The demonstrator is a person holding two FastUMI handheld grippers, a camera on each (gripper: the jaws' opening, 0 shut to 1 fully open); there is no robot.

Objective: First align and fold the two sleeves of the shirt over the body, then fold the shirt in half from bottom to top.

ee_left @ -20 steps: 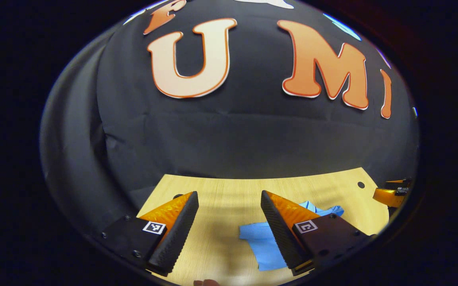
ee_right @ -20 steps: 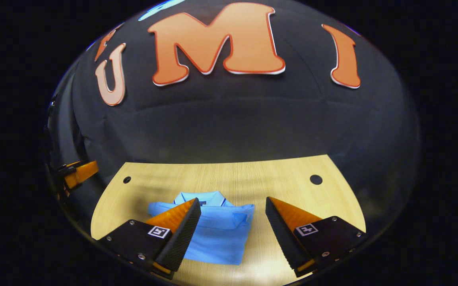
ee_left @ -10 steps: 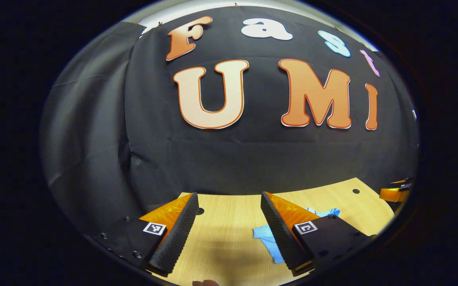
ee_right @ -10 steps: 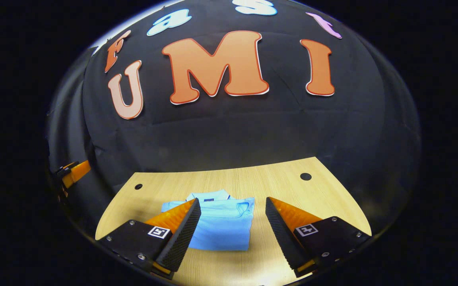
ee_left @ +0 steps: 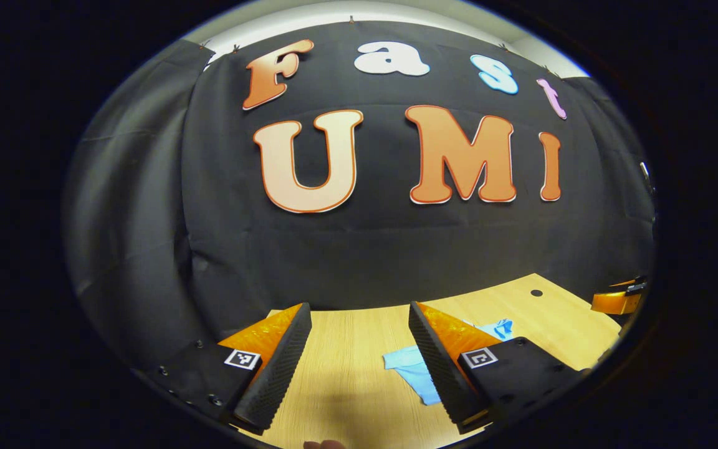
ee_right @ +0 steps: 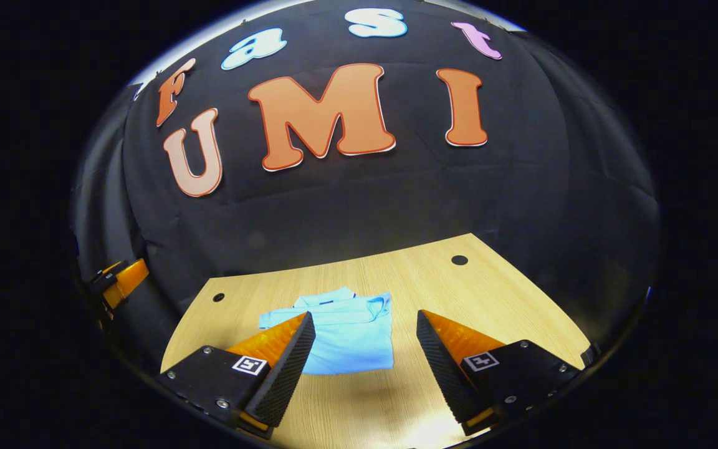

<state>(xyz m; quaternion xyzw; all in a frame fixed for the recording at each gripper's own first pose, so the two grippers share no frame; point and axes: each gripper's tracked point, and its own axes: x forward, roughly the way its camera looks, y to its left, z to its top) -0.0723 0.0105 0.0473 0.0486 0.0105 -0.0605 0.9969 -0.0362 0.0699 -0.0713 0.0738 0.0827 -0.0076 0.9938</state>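
A light blue shirt (ee_right: 346, 333) lies folded into a compact rectangle on the wooden table (ee_right: 459, 299), collar toward the back wall. My right gripper (ee_right: 365, 362) hovers open above the table, near side of the shirt, with nothing between its fingers. In the left gripper view a corner of the same shirt (ee_left: 412, 368) shows behind the right finger. My left gripper (ee_left: 359, 358) is open and holds nothing, off to the shirt's left. The other gripper (ee_left: 617, 300) appears at the right edge of that view, and the left one (ee_right: 119, 282) at the left edge of the right gripper view.
The table has round cable holes (ee_right: 459, 259) near its back corners. Black cloth walls close in behind and to the sides. A fingertip (ee_left: 325, 444) peeks in at the bottom of the left gripper view.
Both grippers have pulled back and tilted up from the shirt, so it looks smaller and farther away. Both stayed open; the shirt has not moved.
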